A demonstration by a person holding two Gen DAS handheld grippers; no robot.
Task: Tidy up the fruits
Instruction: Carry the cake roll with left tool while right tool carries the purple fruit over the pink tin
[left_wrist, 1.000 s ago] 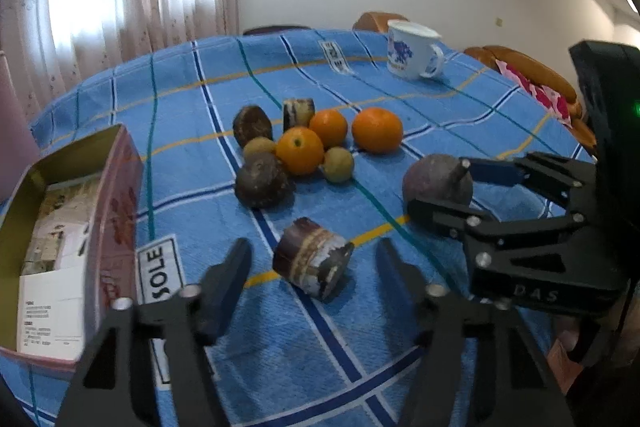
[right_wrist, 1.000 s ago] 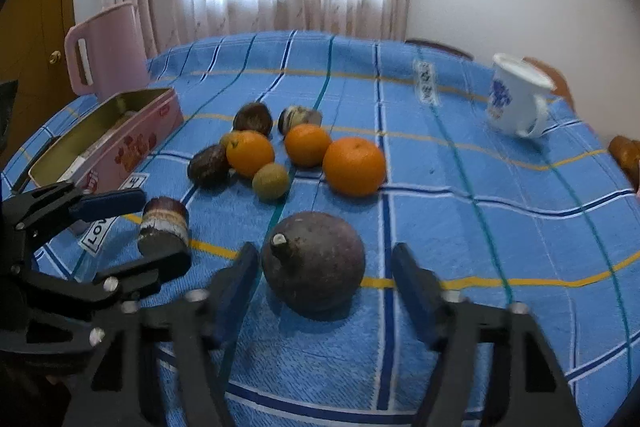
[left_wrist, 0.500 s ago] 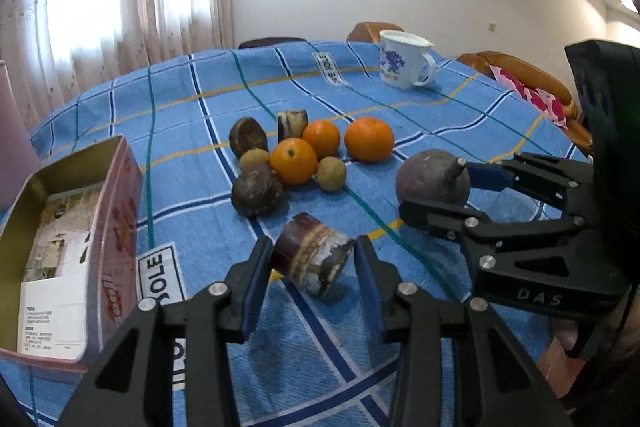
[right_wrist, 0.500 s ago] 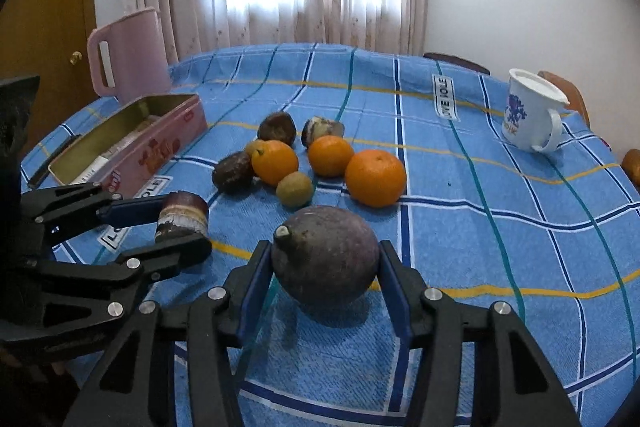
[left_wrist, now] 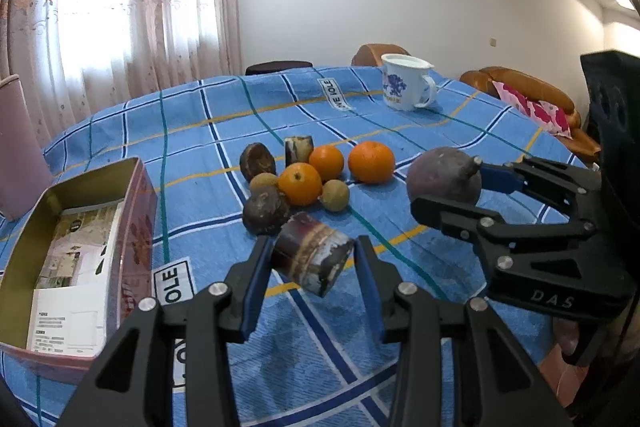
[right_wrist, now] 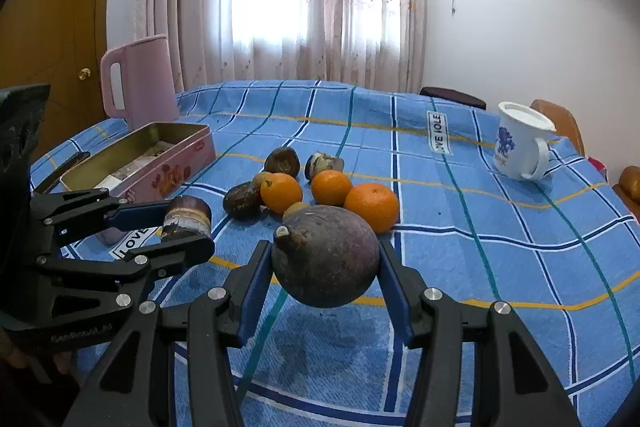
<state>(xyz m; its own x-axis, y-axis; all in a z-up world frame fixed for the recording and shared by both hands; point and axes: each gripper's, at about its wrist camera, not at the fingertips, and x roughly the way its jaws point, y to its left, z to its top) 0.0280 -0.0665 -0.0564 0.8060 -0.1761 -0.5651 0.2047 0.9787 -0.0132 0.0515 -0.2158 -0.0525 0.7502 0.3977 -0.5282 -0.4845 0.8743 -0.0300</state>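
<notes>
Both grippers have just closed and lifted. A second ago the left gripper [left_wrist: 314,259] stood open around the cane stub [left_wrist: 312,257] lying on the worktop [left_wrist: 460,131], and the right gripper [right_wrist: 325,273] stood open around the round purple fruit [right_wrist: 325,255]; half a second ago the fingers had come in against each piece. Now each gripper is clamped on its piece, and both pieces appear raised off the cloth: the stub sits tilted between the blue pads at lower centre of the left view, and the fruit fills the lower centre of the right view, stem pointing upper left.

The remaining fruit lies in a cluster at mid-frame: three oranges [left_wrist: 371,162], two dark fruits [left_wrist: 265,209], two small brown ones [left_wrist: 335,194] and a second stub [left_wrist: 298,149]. They look untouched. The open tin [left_wrist: 24,251] at the left edge holds papers, and a mug [left_wrist: 404,87] stands at the far right of the cloth.

The two outlying pieces are now in hand, so the likely next step is carrying them to join the cluster or another chosen spot.
</notes>
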